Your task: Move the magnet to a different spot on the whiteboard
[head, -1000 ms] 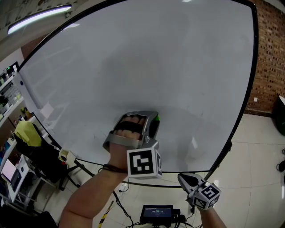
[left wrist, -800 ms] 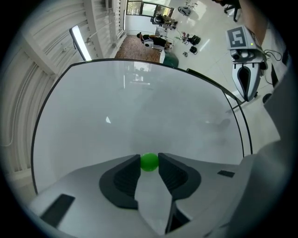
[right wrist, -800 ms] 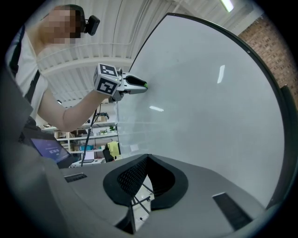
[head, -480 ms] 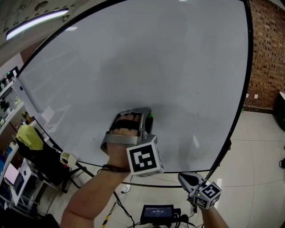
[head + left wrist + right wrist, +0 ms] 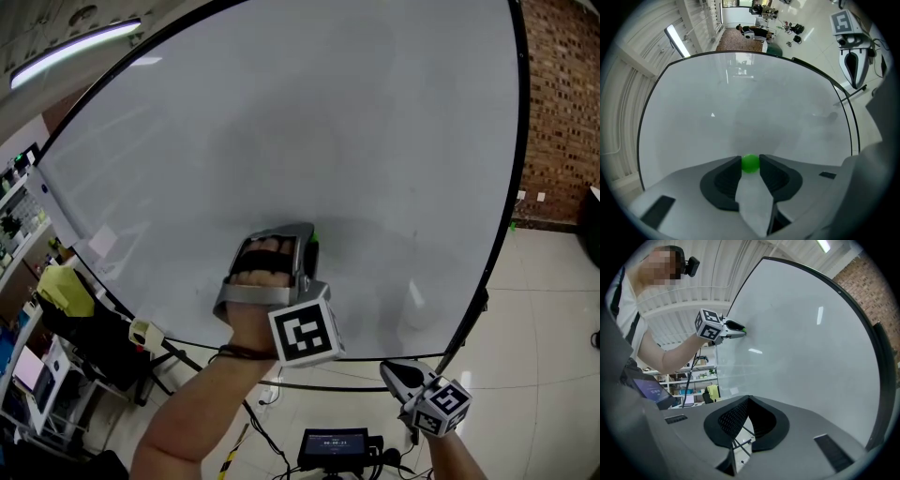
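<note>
Ok, left claw point(image 5: 750, 158) is pinching the green magnet point(image 5: 750, 164). Both pads sit on its sides and the magnet is right at the tips. From the right gripper view the magnet looks pressed to the whiteboard point(image 5: 281, 122); I can't confirm actual contact.

- Left claw points level, straight at the board, low and roughly centre on its face. The person's left hand point(image 5: 265, 265) wraps the handle, and the marker cube point(image 5: 305, 335) sits behind it, toward the wrist.
- Board surface around the left claw is bare white. Its black frame point(image 5: 511, 187) runs below the claw and up its right side.
- Right claw point(image 5: 388, 370) is pressed together with nothing between the pads. It sits below and to the right of the left claw, well apart from it, under the board's bottom edge and over the tiled floor point(image 5: 544, 356).
- A small device with a lit screen point(image 5: 335, 448) is on the floor, just left of and below the right claw.
- Brick wall point(image 5: 562, 112) is far right of both claws, past the frame.
</note>
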Action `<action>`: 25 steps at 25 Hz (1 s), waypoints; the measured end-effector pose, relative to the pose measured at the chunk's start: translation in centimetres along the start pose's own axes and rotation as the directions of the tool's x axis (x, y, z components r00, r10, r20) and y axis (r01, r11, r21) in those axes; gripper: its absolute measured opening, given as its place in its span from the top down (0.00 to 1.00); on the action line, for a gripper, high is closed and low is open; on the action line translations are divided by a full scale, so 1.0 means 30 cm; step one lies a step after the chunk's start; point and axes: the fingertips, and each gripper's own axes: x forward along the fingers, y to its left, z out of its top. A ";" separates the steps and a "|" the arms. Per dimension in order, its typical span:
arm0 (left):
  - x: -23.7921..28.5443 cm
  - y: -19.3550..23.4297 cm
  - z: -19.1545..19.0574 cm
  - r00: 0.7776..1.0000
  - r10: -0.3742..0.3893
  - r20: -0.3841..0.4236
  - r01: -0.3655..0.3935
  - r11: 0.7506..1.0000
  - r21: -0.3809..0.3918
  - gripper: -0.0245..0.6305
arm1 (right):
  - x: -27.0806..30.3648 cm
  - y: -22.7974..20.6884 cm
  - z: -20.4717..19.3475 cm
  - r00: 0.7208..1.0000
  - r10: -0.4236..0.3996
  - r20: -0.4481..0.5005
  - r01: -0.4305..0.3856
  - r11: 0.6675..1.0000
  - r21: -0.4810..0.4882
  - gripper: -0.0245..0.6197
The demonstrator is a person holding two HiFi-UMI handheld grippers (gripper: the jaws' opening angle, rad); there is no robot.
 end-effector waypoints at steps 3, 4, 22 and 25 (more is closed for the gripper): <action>0.000 0.000 -0.003 1.000 -0.004 0.003 0.004 1.000 0.001 0.72 | -0.001 0.001 -0.001 1.000 0.002 0.000 -0.002 1.000 0.010 0.92; 0.000 0.000 -0.002 1.000 -0.005 0.007 0.005 1.000 0.000 0.72 | -0.001 0.002 -0.002 1.000 0.003 -0.001 -0.003 1.000 0.013 0.92; -0.044 0.015 -0.032 0.994 0.092 0.064 -0.090 0.995 -0.031 0.68 | -0.014 0.008 0.013 1.000 -0.007 0.005 0.007 1.000 -0.002 0.92; -0.078 -0.005 -0.058 0.992 0.091 0.085 -0.085 0.994 -0.070 0.68 | -0.011 0.042 -0.019 1.000 -0.002 -0.013 0.002 1.000 -0.002 0.92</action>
